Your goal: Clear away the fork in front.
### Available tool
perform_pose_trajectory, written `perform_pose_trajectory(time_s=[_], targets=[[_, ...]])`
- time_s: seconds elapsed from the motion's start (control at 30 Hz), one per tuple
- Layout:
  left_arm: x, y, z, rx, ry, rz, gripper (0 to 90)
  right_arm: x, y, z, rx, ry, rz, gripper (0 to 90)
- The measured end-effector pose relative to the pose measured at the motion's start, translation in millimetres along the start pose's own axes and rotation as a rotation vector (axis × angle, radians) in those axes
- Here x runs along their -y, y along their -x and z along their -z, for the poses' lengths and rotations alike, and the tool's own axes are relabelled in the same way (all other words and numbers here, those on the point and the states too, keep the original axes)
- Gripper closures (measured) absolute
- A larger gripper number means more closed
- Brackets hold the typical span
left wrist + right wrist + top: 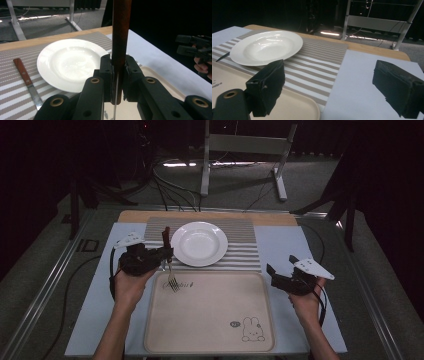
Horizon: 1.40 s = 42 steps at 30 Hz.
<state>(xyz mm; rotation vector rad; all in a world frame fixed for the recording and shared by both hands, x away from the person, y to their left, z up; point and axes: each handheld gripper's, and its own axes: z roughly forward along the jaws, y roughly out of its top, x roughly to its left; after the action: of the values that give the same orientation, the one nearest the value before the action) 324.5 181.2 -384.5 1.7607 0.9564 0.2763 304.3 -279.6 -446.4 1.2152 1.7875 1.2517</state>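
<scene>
We have the left gripper point(162, 254) clamped on a fork point(169, 265) by its brown wooden handle. The left gripper view shows the jaws pressed tight on both sides of the handle. The fork hangs near-vertical, tines down, over the far-left corner of the beige tray point(210, 340), just beside the white plate point(199, 243). From the high view we cannot tell whether the tines touch the tray or hang just clear of it.

The right gripper point(280, 272) sits off the tray's right edge over the blue worktop point(320, 320), well apart from the fork. Its jaws stand wide with nothing between them, as the right gripper view makes plain.

A knife point(27, 81) with a matching wooden handle lies on the striped mat point(240, 245), left of the plate in the left gripper view.

Risks as we judge them:
- The grip is low on the handle, so the long end above can lever round and the fork may pivot between the jaws on any quick swing.
- The plate rim is close. A sideways move at this height could clip it and shove the plate across the mat.
- If the tines are on the tray, dragging them would scratch it or snag and twist the fork out of the grip.
- Letting go from this upright pose means the fork topples, landing wherever, possibly onto the plate or the knife.
</scene>
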Motion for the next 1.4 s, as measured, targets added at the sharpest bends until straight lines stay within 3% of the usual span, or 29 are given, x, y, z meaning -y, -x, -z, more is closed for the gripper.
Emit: perform_pose_trajectory(time_s=[0.57,0.9,1.4], targets=[[29.7,-3.0,25.0,0.041,-0.069,0.013,80.4,13.1,13.6,12.5,0.030,0.010,-0.014,10.9],[46.9,0.5,28.1,0.062,-0.100,0.036,80.2,13.5,12.0,12.4,0.028,0.010,-0.009,10.9],[68.5,4.7,35.4,0.086,-0.153,0.080,80.2,14.6,12.6,14.7,0.061,0.028,0.001,11.0]])
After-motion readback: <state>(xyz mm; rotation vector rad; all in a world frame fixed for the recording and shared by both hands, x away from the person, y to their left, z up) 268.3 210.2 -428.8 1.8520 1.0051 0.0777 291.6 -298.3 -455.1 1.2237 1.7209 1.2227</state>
